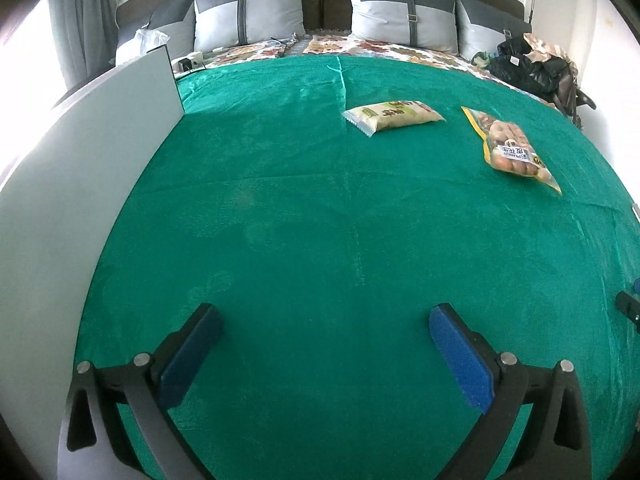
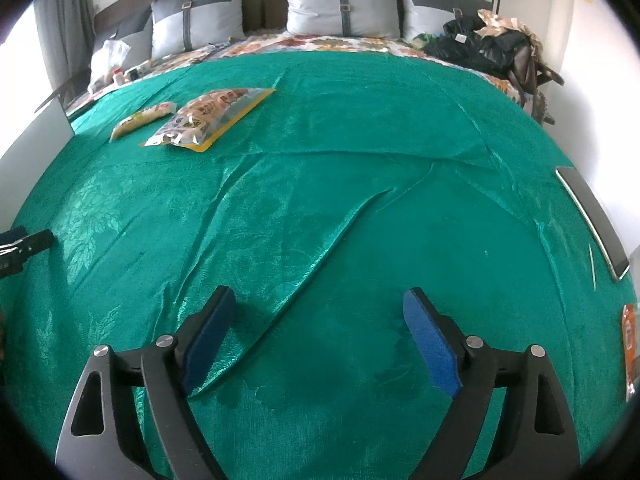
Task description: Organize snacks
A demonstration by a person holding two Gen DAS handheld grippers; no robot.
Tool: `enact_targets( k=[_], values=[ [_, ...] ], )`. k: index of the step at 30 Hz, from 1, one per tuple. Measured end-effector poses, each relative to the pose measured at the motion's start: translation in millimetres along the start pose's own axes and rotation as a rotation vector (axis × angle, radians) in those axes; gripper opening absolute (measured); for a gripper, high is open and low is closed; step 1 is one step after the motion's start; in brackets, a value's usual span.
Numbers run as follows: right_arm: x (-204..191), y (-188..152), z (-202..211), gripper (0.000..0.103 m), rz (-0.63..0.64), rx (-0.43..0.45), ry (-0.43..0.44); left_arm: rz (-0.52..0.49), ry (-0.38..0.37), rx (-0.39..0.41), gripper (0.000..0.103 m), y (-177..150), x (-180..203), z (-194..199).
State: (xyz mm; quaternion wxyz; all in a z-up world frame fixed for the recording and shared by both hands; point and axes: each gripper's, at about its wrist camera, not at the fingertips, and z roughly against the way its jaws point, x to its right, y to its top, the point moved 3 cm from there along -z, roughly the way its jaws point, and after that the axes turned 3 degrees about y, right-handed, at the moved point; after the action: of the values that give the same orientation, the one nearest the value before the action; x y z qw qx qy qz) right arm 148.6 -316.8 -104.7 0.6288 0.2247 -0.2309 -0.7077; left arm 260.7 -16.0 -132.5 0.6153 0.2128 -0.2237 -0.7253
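Observation:
Two snack packets lie on a green cloth [image 1: 304,208] spread over a bed. A pale cream packet [image 1: 394,116] [image 2: 144,117] rests near the middle. A yellow-edged peanut bag [image 1: 514,148] [image 2: 210,117] lies just right of it. My left gripper [image 1: 326,320] hangs open low over bare cloth, well short of both packets, nothing between its blue pads. My right gripper [image 2: 318,304] is also open over a wrinkled stretch of cloth [image 2: 320,216], with the packets far off to its upper left.
A white board [image 1: 80,184] stands along the cloth's left edge. Grey pillows [image 1: 248,12] line the headboard, and dark bags [image 1: 532,64] are heaped at the far right corner. A dark flat panel [image 2: 596,220] and an orange packet [image 2: 629,344] sit at the right edge.

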Motion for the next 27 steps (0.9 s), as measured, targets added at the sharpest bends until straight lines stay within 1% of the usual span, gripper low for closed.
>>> enact_targets(
  k=[2,4,6,8,11,13,14,15,16,18,19,20,21,23,24,26,27],
  values=[
    [0.1,4.0,-1.8,0.090,-0.013,-0.016,0.003,0.001,-0.003,0.000,0.103,-0.1,-0.7,0.1],
    [-1.8,17.2,-3.5,0.088,-0.048,-0.036,0.014,0.001,-0.003,0.000,0.103,-0.1,-0.3,0.1],
    [-12.1,46.0,-1.3,0.088,-0.099,0.004,0.071,0.001,-0.002,0.000,0.103,-0.1,-0.2,0.0],
    [-32.8,82.0,-8.9,0.088,-0.113,0.020,0.124,0.001,-0.002,0.000,0.103,-0.2,-0.3,0.2],
    [-68.9,129.4,-42.6,0.088,-0.115,-0.034,0.184,0.001,-0.002,0.000,0.103,-0.1,-0.4,0.0],
    [-89.3,148.0,-69.7,0.088,-0.107,-0.086,0.177,0.001,-0.002,0.000,0.103,-0.2,-0.4,0.2],
    [-99.3,153.9,-86.2,0.088,-0.101,-0.128,0.164,0.001,-0.002,0.000,0.103,-0.2,-0.4,0.1],
    [-107.2,155.5,-101.1,0.088,-0.096,-0.172,0.155,0.001,-0.002,0.000,0.103,-0.3,-0.4,0.2],
    [-113.8,154.1,-114.9,0.091,-0.090,-0.218,0.144,0.001,-0.002,0.000,0.103,-0.2,-0.5,0.3],
    [-128.3,156.3,-119.6,0.091,-0.001,-0.188,0.065,0.001,-0.002,0.000,0.103,0.8,0.1,-0.8],
    [-134.7,153.7,-123.5,0.091,0.053,-0.208,0.032,0.001,-0.002,0.001,0.103,0.7,0.0,-0.4],
    [-135.2,152.7,-121.8,0.088,0.063,-0.189,0.041,0.001,-0.002,0.000,0.103,0.8,0.0,-0.4],
    [-134.4,150.5,-122.0,0.087,0.071,-0.198,0.052,0.001,-0.002,0.000,0.103,1.0,-0.1,-0.3],
    [-132.4,148.8,-116.8,0.078,0.114,-0.195,0.064,0.001,-0.002,0.000,0.103,1.1,-0.2,-0.2],
    [-129.7,148.9,-112.8,0.067,0.133,-0.199,0.079,0.001,-0.002,0.000,0.103,0.8,-0.3,-0.3],
    [-124.6,145.3,-107.2,0.066,0.191,-0.242,0.104,0.001,-0.002,0.000,0.103,0.9,-0.3,-0.3],
    [-121.6,142.8,-104.0,0.065,0.214,-0.249,0.110,0.001,-0.002,0.000,0.103,0.8,-0.4,-0.3]
  ],
)
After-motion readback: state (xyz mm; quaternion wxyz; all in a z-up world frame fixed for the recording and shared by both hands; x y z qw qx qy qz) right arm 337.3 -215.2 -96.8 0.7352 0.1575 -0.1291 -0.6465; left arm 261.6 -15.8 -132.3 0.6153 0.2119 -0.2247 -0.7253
